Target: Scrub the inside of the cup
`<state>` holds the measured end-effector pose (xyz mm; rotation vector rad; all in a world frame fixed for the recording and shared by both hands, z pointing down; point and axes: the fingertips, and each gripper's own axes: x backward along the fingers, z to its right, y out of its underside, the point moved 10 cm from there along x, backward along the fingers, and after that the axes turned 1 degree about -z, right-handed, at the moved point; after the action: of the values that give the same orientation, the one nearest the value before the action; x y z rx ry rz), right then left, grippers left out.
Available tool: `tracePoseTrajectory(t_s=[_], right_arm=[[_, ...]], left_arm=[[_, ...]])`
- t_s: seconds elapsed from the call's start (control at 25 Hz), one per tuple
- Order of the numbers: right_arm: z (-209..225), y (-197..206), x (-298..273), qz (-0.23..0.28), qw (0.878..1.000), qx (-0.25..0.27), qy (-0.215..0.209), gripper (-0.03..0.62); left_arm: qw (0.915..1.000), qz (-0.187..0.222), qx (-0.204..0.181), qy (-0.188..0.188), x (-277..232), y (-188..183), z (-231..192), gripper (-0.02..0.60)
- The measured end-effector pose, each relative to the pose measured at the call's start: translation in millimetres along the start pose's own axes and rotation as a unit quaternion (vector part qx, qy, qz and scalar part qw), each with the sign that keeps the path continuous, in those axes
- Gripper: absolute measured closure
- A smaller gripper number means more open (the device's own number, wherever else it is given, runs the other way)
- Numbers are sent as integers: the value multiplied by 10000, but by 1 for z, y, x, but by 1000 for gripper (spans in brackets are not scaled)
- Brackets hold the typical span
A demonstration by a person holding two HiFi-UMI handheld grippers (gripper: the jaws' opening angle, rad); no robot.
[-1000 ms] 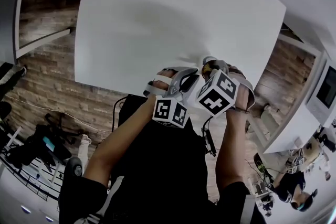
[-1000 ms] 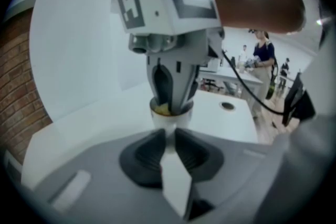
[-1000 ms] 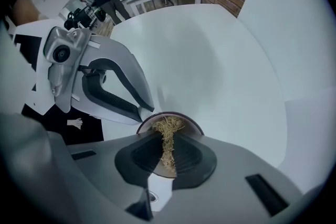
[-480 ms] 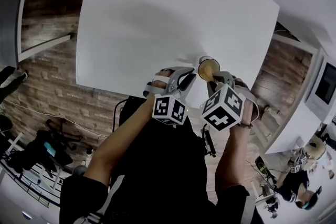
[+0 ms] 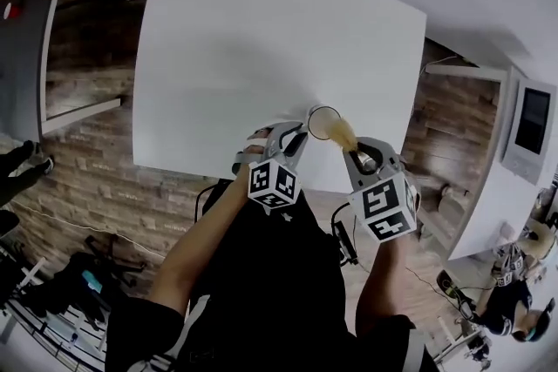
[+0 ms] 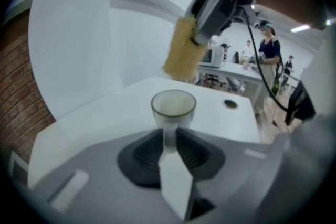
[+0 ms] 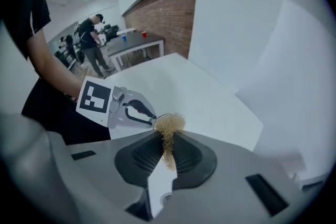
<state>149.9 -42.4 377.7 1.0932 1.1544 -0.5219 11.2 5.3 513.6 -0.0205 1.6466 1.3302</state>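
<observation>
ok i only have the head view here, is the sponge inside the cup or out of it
Observer: Out. In the left gripper view the sponge hangs higher than the rim of the cup, apart from it.
Operator: is it really clamped
Observer: Yes. The right gripper view shows the right gripper shut on the sponge, a strip of it pinched between the jaws.
Operator: and the other hand
Observer: The cup stands upright between the jaws of the left gripper, which have just been opening. Whether the pads press on it I can't tell.
</observation>
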Motion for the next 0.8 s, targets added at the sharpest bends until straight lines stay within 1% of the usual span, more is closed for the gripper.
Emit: tracePoseTrajectory(t_s=[0.08, 0.12, 0.2, 0.24, 0.32, 0.36, 0.44, 0.52, 0.56, 0.68, 0.8], right_arm=[[7, 12, 11, 591, 9967, -488, 251, 557], [12, 15, 14, 924, 9923, -734, 385, 557], [22, 15, 16, 1622, 9777, -1159, 654, 557], [26, 13, 17, 1986, 9677, -1343, 781, 557], [31, 7, 24, 2742, 9414, -1717, 959, 557], [31, 6, 31, 3147, 9249, -1890, 995, 557], [27, 7, 48, 3932, 8881, -2157, 1007, 557], [20, 7, 65, 4547, 8550, -2269, 1035, 557], [16, 5, 72, 4777, 8426, -2243, 1075, 557], [2, -2, 90, 5238, 8164, -2088, 1248, 557], [-8, -3, 101, 5477, 7968, -2123, 1414, 557]], left_arm=[[10000, -64, 7, -19, -1, -2, -5, 497], [10000, -75, 0, -32, -2, -2, -11, 492], [10000, -57, -24, -69, -6, -3, -29, 489], [10000, -22, -12, -96, -6, -4, -39, 488], [9996, 138, 159, -176, 1, -11, -55, 488], [9990, 251, 304, -229, 9, -17, -60, 489], [9965, 507, 551, -371, 31, -31, -65, 489], [9923, 851, 718, -538, 57, -46, -69, 489], [9893, 1048, 805, -611, 69, -53, -70, 491], [9777, 1617, 1051, -830, 105, -76, -72, 513], [9629, 2149, 1090, -1213, 137, -97, -71, 563]])
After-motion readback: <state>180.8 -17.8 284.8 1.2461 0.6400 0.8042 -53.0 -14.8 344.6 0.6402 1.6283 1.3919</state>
